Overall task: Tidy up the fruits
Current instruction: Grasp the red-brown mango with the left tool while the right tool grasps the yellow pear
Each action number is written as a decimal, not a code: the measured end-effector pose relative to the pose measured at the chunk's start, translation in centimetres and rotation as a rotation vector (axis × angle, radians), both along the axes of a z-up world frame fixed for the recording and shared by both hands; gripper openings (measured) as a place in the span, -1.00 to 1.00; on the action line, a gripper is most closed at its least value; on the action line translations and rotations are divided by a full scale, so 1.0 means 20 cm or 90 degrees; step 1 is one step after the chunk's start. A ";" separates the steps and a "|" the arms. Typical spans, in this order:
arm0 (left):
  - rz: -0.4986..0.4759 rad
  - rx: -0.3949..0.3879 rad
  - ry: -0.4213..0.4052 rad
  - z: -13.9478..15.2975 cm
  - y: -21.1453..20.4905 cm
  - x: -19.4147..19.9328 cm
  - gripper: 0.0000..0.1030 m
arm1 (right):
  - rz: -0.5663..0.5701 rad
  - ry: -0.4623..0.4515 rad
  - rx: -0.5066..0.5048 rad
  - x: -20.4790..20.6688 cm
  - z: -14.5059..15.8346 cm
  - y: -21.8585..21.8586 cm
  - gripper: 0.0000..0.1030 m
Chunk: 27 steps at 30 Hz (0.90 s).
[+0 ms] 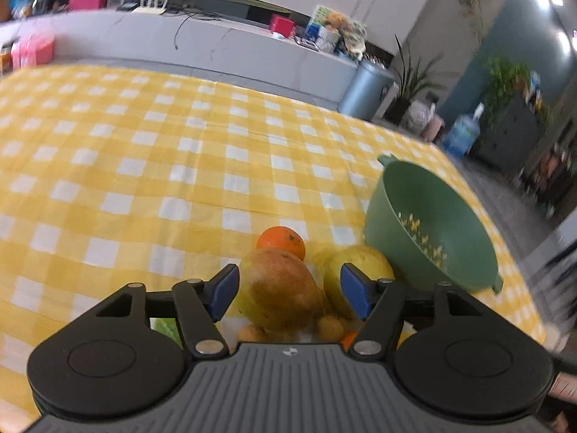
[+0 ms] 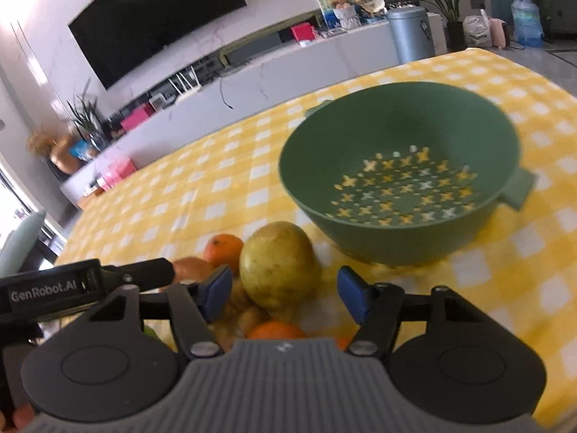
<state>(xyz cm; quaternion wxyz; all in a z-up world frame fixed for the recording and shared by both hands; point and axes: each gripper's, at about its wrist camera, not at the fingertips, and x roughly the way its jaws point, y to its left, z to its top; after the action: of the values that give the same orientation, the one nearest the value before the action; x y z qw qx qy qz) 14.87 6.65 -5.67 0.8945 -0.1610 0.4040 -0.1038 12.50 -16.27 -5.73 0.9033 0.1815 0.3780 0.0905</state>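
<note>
A pile of fruit lies on the yellow checked tablecloth [image 1: 144,166]. In the left wrist view my left gripper [image 1: 288,290] is open, its blue pads on either side of a reddish-yellow mango [image 1: 279,290], not touching it. An orange [image 1: 282,241] sits behind the mango, a yellow-green pear [image 1: 360,263] to its right. In the right wrist view my right gripper [image 2: 285,292] is open just in front of the pear [image 2: 279,265]; oranges [image 2: 223,249] and small fruits lie around it. The empty green colander [image 2: 396,169] stands behind; it also shows in the left wrist view [image 1: 429,227].
The left gripper's black arm [image 2: 90,285] reaches in at the left of the right wrist view. The table's right edge [image 1: 505,238] is close behind the colander. A white TV console [image 1: 216,47] and a grey bin [image 1: 368,90] stand beyond the table.
</note>
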 end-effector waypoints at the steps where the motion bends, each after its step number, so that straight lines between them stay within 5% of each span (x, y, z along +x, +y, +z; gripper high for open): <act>1: 0.008 -0.013 0.006 -0.01 0.02 0.02 0.49 | -0.001 -0.009 0.009 0.01 -0.02 0.01 0.22; 7: 0.015 -0.048 0.033 -0.09 0.05 0.07 0.49 | -0.014 -0.005 0.075 0.08 -0.12 0.00 0.22; 27: 0.014 -0.079 0.067 -0.19 0.07 0.11 0.46 | -0.012 0.036 0.142 0.18 -0.25 -0.02 0.20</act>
<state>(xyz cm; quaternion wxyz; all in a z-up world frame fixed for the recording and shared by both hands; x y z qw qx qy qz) 17.05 7.97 -9.47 0.8613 -0.2257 0.4417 -0.1098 16.15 -16.74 -10.77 0.8675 0.2865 0.3890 0.1184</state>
